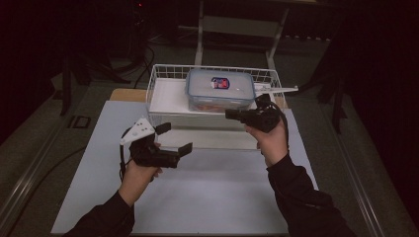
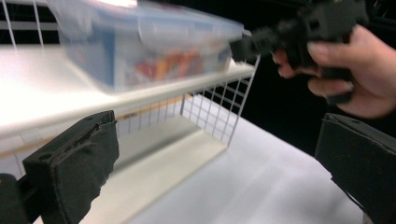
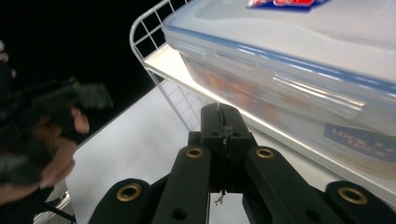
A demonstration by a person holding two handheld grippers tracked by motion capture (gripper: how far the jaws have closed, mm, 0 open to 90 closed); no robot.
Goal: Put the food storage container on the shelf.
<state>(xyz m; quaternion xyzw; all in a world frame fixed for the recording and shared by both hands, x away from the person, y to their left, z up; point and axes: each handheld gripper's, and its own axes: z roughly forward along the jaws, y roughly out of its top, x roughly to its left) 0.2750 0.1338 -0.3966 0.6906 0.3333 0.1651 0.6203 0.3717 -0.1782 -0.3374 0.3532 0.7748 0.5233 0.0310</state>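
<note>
**Lidded plastic box sitting on wire rack shelf, both grippers short of it**

The lidded plastic box (image 1: 220, 89) is resting flat on the white upper shelf of the wire rack (image 1: 157, 81), toward the rack's right half, lid on, a red-and-blue label on top. Through the clear wall, coloured contents are showing, blurred; what they are I cannot tell.

Working left to right. The left gripper (image 1: 174, 139) is hovering above the worktop (image 1: 207, 197), just in front of the rack's left front corner, its jaws spread wide and holding nothing. In the left gripper view the box is sitting above and beyond those jaws, apart from them. The right gripper (image 1: 231, 114) is pointing leftward along the rack's front edge, near the box's front right corner; in the right gripper view its jaws are pressed together, empty, with the box's side latch flap (image 3: 317, 95) just above and ahead.

Handling, as judgement: rigid shell, smooth and probably slippery on lid and walls; weight looking moderate given it is partly filled. The lid rim and the latch flaps are offering the only real edges. Pinching a thin flap alone is risking popping the latch, so taking hold across the rim at opposite short ends, one gripper each, seems safest. The rack's raised wire sides are hemming in side approaches.
</note>
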